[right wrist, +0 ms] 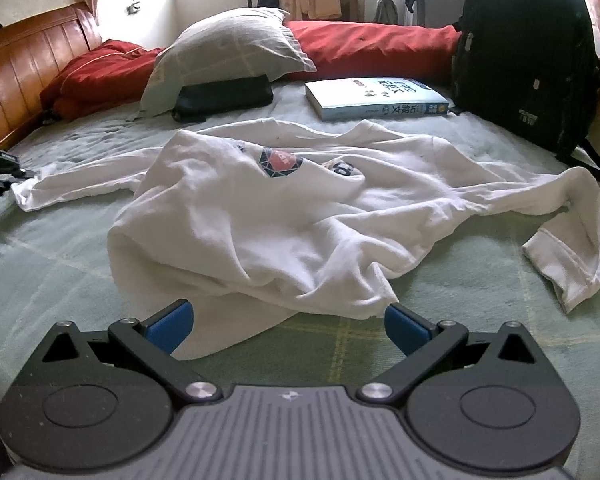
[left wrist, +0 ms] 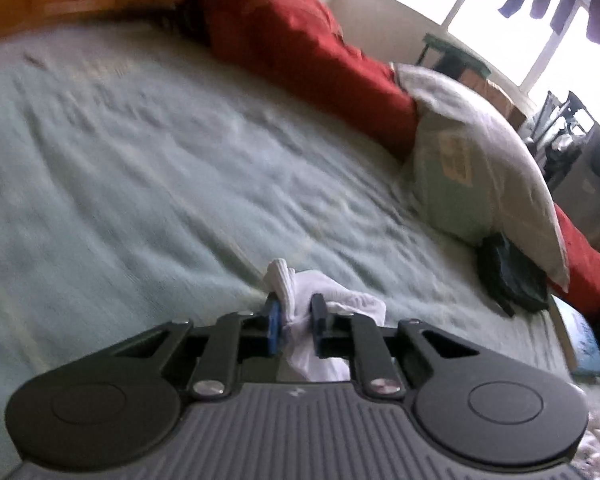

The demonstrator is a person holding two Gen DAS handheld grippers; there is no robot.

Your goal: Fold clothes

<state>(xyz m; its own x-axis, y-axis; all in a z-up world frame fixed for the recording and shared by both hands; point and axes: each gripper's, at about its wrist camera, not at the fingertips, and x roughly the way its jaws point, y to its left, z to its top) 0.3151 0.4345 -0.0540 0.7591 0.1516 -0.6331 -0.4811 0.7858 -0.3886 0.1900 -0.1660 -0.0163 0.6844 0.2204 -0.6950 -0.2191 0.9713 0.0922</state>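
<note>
Nearest the lens in the right wrist view, your right hand-held gripper (right wrist: 288, 326) stands with its blue-padded fingers wide apart and nothing between them, poised just over the near hem of the white sweatshirt (right wrist: 300, 216). Your left hand-held gripper (left wrist: 296, 312) is drawn together on a bunched end of white cloth (left wrist: 300, 284), which by the right view, where that gripper shows at the far left edge beside the left sleeve end (right wrist: 28, 192), is most likely the cuff. The sweatshirt lies on the bed (right wrist: 60, 248), printed side up, sleeves flung to either side, body rumpled and heaped toward its left. It is not yet a tidy folded packet; whether this is a spreading or a folding stage cannot be settled from the views.

Handling, as a judgement: the knit looks soft, limp and fairly light, with no stiffness of its own, so it will sag and drag wherever you do not support it. It should not slip from the pads, and it is not fragile. Take hold at doubled, firm edges: cuff, hem corner or shoulder seam, pinching one layer set cleanly. A book (right wrist: 376, 98), a backpack (right wrist: 528, 52) and a pillow (right wrist: 228, 44) lie beyond
</note>
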